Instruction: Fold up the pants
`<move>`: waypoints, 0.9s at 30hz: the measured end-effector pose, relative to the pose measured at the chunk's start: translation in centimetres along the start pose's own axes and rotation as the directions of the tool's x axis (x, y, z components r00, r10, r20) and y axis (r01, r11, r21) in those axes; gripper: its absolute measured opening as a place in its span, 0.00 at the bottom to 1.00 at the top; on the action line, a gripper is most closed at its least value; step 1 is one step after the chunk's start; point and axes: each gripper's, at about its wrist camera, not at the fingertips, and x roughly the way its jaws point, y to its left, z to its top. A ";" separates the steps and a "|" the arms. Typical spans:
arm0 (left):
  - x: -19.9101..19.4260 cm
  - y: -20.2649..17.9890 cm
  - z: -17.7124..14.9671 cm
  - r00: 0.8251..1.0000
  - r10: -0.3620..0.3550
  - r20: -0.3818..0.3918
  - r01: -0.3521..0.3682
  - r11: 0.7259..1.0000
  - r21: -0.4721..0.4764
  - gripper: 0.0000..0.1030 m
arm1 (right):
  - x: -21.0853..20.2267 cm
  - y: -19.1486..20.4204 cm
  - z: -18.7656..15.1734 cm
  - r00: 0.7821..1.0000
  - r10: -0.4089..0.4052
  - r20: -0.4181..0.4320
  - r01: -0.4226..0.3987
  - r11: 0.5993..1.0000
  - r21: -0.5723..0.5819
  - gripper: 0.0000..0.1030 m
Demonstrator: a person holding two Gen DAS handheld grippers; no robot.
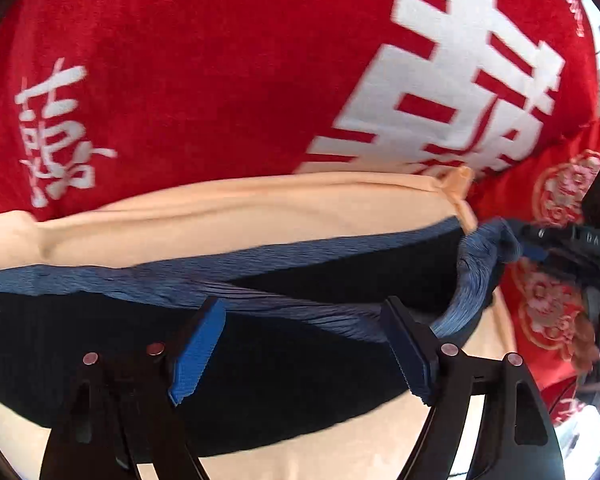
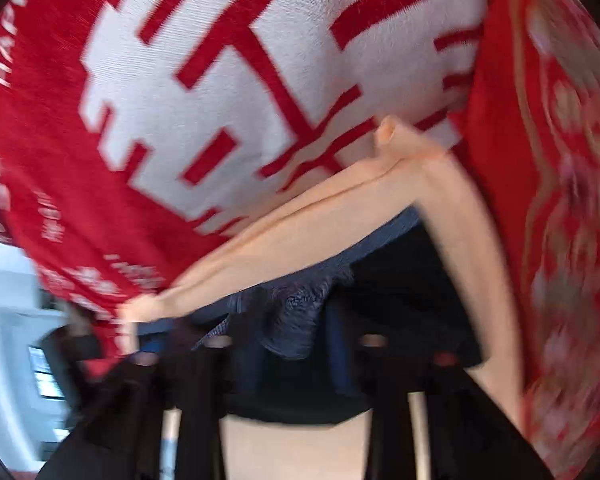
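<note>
— Left wrist view first?
— Shows the pants (image 1: 260, 360) lying crosswise, long axis left to right, dark fabric with a blue ribbed waistband (image 1: 260, 276) along the far edge. Rests on a peach cloth (image 1: 260, 208), over a red blanket (image 1: 200, 80) with white characters.
— And the left gripper (image 1: 304, 324)?
— Spread wide, blue pads (image 1: 198, 354) well apart, holding nothing. Hangs just above the dark fabric, waistband crossing between the fingertips (contact hard to judge). Off to the right, shows the right gripper (image 1: 556, 240) at the bunched waistband corner, apparently pinching it.
— Right wrist view?
— Blurred. Shows the pants (image 2: 400, 300) directly ahead of the right gripper (image 2: 296, 344), ruffled blue waistband (image 2: 296, 312) bunched between its fingers, edge running up toward the right. Looks nearly closed on that bunch, though cannot tell for sure through the blur. Beyond, the peach cloth (image 2: 300, 232), the red blanket (image 2: 220, 100) and a red patterned fabric (image 2: 560, 200) at right.
</note>
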 end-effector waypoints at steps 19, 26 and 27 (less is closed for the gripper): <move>4.3 13.3 -5.8 0.913 0.354 -0.203 -0.388 0.907 -0.163 0.86 | 0.6 -5.0 -6.0 0.974 -0.224 0.042 0.217 0.967 0.132 0.10; 4.5 13.7 -5.8 0.911 0.354 -0.213 -0.391 0.905 -0.170 0.86 | 0.4 -5.4 -8.2 0.946 -0.324 -0.013 0.324 0.944 0.054 0.54; 4.5 13.6 -5.8 0.911 0.353 -0.214 -0.390 0.906 -0.164 0.86 | -0.5 -5.0 -8.8 0.952 -0.305 0.023 0.303 0.951 0.058 0.62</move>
